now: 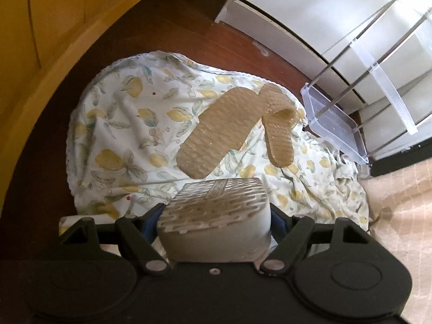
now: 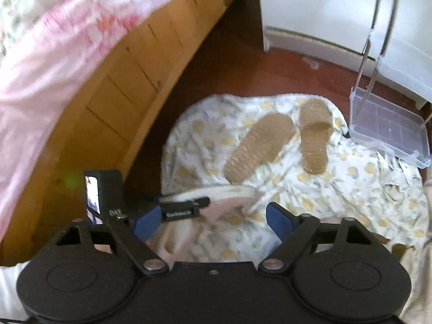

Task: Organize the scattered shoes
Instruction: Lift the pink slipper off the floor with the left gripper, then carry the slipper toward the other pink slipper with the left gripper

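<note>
Shoe point(image 1: 216, 210) | left claw point(image 1: 216, 216) is clenching its pale sole above lemon cloth point(image 1: 121, 113) | right claw point(image 2: 213, 216) is hanging released | slippers point(image 1: 216, 135) lying askew | judgement: keep grip firm.

Shoes: 3 total. 2 tan woven slippers ahead of the claws on the cloth: one sole-up point(image 1: 216, 132), one upright point(image 1: 278, 124), just beside each other. In the right wrist view the same pair shows ahead and slightly right of the claw, sole-up one point(image 2: 259, 148), upright one point(image 2: 314, 140). 1 thick white-soled shoe point(image 1: 216, 210), sole-up, between the fingers of the left claw point(image 1: 216, 216). 1 lemon-print cloth point(image 1: 129, 124) under everything. 1 clear plastic rack point(image 1: 334, 124), ahead-right of both claws. 2 claws; right claw point(image 2: 213, 216) holds nothing.
</note>
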The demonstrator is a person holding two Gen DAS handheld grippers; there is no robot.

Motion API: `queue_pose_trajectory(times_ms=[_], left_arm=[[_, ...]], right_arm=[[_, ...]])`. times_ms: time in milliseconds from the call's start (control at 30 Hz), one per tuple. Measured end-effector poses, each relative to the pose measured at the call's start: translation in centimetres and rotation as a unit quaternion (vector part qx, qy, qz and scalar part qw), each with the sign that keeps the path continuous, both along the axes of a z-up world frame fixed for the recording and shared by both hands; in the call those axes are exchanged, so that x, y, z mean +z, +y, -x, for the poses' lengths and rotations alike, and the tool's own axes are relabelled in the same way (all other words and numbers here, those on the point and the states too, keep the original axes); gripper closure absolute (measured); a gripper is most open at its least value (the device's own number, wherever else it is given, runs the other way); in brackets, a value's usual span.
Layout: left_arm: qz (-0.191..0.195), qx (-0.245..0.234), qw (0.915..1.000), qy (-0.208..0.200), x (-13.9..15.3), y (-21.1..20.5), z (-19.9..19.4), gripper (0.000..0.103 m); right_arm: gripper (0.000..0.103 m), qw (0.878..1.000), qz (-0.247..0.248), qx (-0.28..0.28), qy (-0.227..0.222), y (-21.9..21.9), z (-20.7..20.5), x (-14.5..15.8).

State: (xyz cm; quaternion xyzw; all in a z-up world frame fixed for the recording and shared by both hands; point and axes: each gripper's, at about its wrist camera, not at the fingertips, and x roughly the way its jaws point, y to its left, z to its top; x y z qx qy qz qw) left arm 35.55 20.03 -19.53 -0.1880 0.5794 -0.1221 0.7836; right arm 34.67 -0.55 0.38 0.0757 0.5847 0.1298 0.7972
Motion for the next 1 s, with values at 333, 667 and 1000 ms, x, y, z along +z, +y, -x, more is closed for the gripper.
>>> queue_pose_trajectory(times_ms=[333,667,1000], left_arm=[[-0.067,0.056,0.9958,-0.029,3.5,-6.5,3.5,0.026],[-0.024,0.069,0.9950,-0.068,3.0,-8.7,9.2,0.026],[-0.024,0.037,0.9868,-0.156,3.7,-6.1,16.1,0.026]], right_arm=[[0.014,0.991,-0.120,-0.058,-0.028,-13.1,3.9,-5.5],[0.014,0.990,-0.125,-0.056,-0.016,-16.9,9.2,-9.2],[0.014,0.987,-0.129,-0.056,-0.075,-10.3,16.3,-14.4]])
